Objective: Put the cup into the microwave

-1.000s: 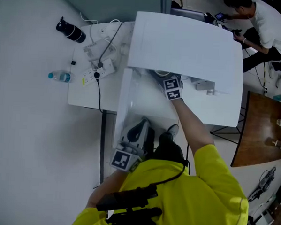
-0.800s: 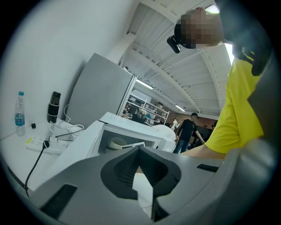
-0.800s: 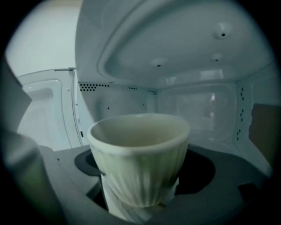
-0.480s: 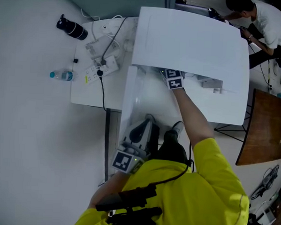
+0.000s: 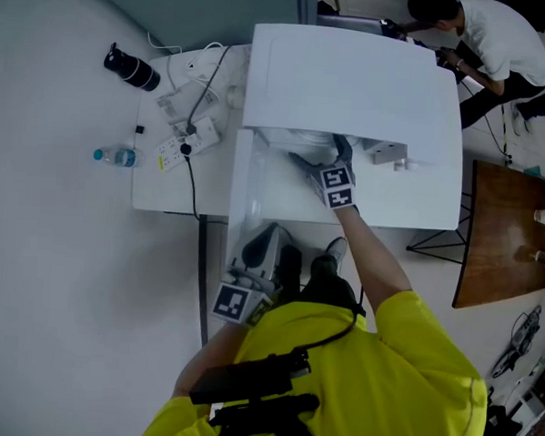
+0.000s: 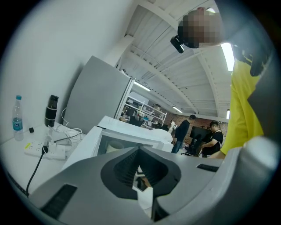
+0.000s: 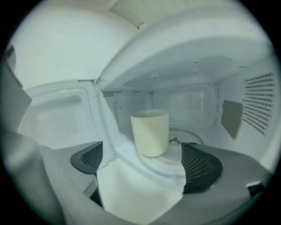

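Note:
A cream cup (image 7: 150,132) stands upright on the glass turntable (image 7: 186,138) inside the white microwave (image 5: 353,80). Its door (image 5: 247,188) hangs open to the left. My right gripper (image 7: 142,163) sits at the oven's mouth just short of the cup, and its jaws are opening wide. Nothing is between the pads (image 7: 199,165), and they do not touch the cup. In the head view the right gripper (image 5: 320,154) reaches under the oven's front edge, which hides the cup. My left gripper (image 5: 260,248) stays low by my body, shut and empty, pointing at the microwave (image 6: 127,136).
The microwave stands on a white table (image 5: 165,184) with a power strip and cables (image 5: 187,140). A water bottle (image 5: 116,156) and a black flask (image 5: 130,66) lie on the floor to the left. At right is a brown table (image 5: 508,234). A person (image 5: 482,41) crouches behind.
My right gripper has drawn back out of the oven toward me, leaving the cup standing inside. The left gripper has stayed where it was.

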A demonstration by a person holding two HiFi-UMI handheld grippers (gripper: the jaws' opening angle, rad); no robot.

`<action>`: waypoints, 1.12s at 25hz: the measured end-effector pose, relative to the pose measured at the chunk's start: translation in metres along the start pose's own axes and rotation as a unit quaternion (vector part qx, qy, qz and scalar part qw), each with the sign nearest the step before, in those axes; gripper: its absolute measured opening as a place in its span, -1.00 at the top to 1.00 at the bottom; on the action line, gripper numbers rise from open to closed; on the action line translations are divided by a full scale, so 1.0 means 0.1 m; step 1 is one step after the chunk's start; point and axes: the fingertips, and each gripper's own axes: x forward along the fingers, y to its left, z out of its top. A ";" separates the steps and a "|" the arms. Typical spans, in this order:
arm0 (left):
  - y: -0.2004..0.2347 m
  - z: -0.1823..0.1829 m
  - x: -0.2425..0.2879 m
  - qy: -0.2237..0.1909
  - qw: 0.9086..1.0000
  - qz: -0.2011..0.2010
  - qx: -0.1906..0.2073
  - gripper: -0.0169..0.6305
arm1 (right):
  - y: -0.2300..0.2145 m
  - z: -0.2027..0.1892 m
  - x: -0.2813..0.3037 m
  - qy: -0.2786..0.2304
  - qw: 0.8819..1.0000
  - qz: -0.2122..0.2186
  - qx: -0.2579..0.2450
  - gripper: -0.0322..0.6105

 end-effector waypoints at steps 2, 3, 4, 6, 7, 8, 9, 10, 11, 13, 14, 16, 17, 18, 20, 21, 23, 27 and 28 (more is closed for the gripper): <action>0.03 0.09 0.00 -0.013 1.000 -0.002 0.008 0.97 | 0.12 -0.04 -0.49 -0.003 1.000 0.009 0.028 -0.86; 0.02 0.13 0.00 -0.016 1.000 -0.004 0.012 0.97 | 0.21 -0.01 -0.75 -0.010 0.999 0.017 0.041 -0.86; 0.01 0.16 -0.02 -0.016 1.000 -0.006 0.013 0.97 | 0.31 0.05 -1.02 -0.018 0.998 0.024 0.055 -0.86; -0.05 0.22 -0.05 -0.017 1.000 -0.011 0.010 0.97 | 0.47 0.24 -1.55 -0.043 0.995 0.031 0.079 -0.77; -0.08 0.25 -0.06 -0.019 1.000 -0.014 0.009 0.97 | 0.53 0.38 -1.81 -0.057 0.994 0.031 0.087 -0.63; -0.11 0.29 -0.06 -0.022 1.000 -0.017 0.009 0.97 | 0.57 0.53 -2.04 -0.072 0.993 0.031 0.093 -0.51; -0.14 0.34 -0.05 -0.027 0.999 -0.020 0.010 0.97 | 0.60 0.69 -2.25 -0.087 0.991 0.029 0.095 -0.35; -0.17 0.40 -0.05 -0.033 0.999 -0.022 0.013 0.97 | 0.62 0.85 -2.43 -0.101 0.990 0.027 0.091 -0.01; -0.21 0.47 -0.04 -0.040 0.999 -0.023 0.018 0.97 | 0.64 1.00 -2.60 -0.114 0.990 0.024 0.081 0.04; -0.28 0.60 -0.05 -0.051 0.998 -0.027 0.030 0.97 | 0.65 1.26 -2.89 -0.135 0.989 0.002 0.065 0.29; -0.32 0.66 -0.04 -0.053 0.997 -0.031 0.035 0.97 | 0.63 1.36 -3.01 -0.141 0.988 -0.012 0.065 0.38; -0.44 0.77 -0.01 -0.053 0.997 -0.045 0.041 0.97 | 0.57 1.53 -3.18 -0.153 0.984 -0.039 0.077 0.52; -0.50 0.81 0.00 -0.052 0.996 -0.053 0.045 0.97 | 0.54 1.59 -3.25 -0.159 0.983 -0.049 0.081 0.74; -0.57 0.84 -0.01 -0.050 0.996 -0.060 0.050 0.97 | 0.53 1.64 -3.33 -0.164 0.982 -0.058 0.080 0.77; -0.69 0.90 -0.04 -0.054 0.994 -0.071 0.058 0.97 | 0.51 1.69 -3.49 -0.174 0.979 -0.074 0.072 0.89; -0.74 0.92 -0.05 -0.057 0.994 -0.076 0.059 0.97 | 0.50 1.71 -3.55 -0.178 0.978 -0.080 0.071 0.89; -0.79 0.96 -0.08 -0.060 0.993 -0.080 0.062 0.97 | 0.48 1.71 -3.65 -0.182 0.977 -0.087 0.070 0.89; -0.78 1.00 -0.11 -0.063 0.993 -0.077 0.064 0.97 | 0.41 1.67 -3.70 -0.177 0.978 -0.092 0.062 0.89; -0.76 1.00 -0.12 -0.063 0.993 -0.075 0.065 0.97 | 0.39 1.65 -3.69 -0.174 0.978 -0.094 0.063 0.89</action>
